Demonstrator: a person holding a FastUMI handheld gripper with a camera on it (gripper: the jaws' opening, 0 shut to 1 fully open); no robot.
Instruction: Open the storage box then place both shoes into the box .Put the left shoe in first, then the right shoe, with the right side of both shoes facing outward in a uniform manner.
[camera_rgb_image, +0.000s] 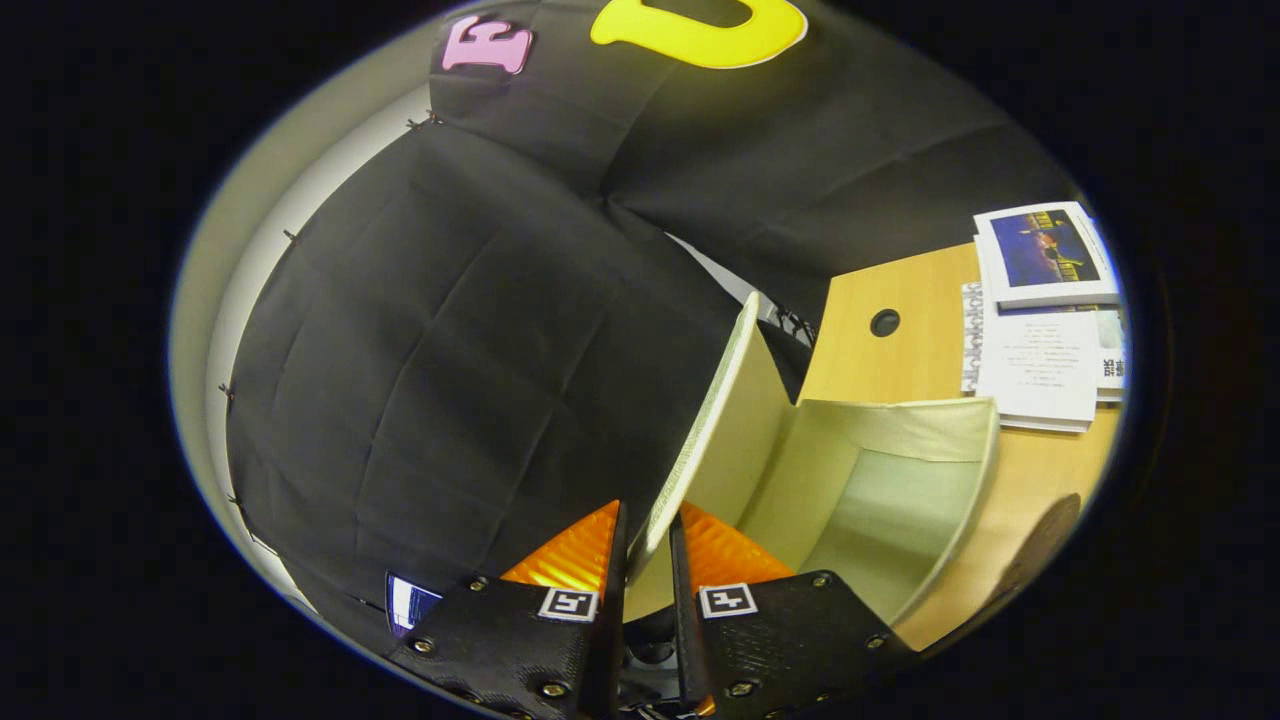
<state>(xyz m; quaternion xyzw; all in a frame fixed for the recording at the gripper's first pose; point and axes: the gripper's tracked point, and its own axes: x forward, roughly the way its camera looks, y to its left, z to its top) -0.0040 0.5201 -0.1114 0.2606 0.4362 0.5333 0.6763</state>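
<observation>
My gripper (647, 545) is shut on the lid (715, 420) of the cream storage box (900, 480). The lid is swung up and stands nearly on edge, its near rim pinched between my two fingers. Just right of the fingers, the box's inside (870, 500) is open and bare, with pale fabric walls. The box sits on a light wooden table (905, 350). A dark rounded shape (1045, 540) lies on the table beyond the box's right wall; I cannot tell what it is.
A stack of booklets and papers (1040, 330) lies on the table behind the box. A round cable hole (884, 322) is in the tabletop near the back. The black cloth wall (480, 330) hangs to the left and behind.
</observation>
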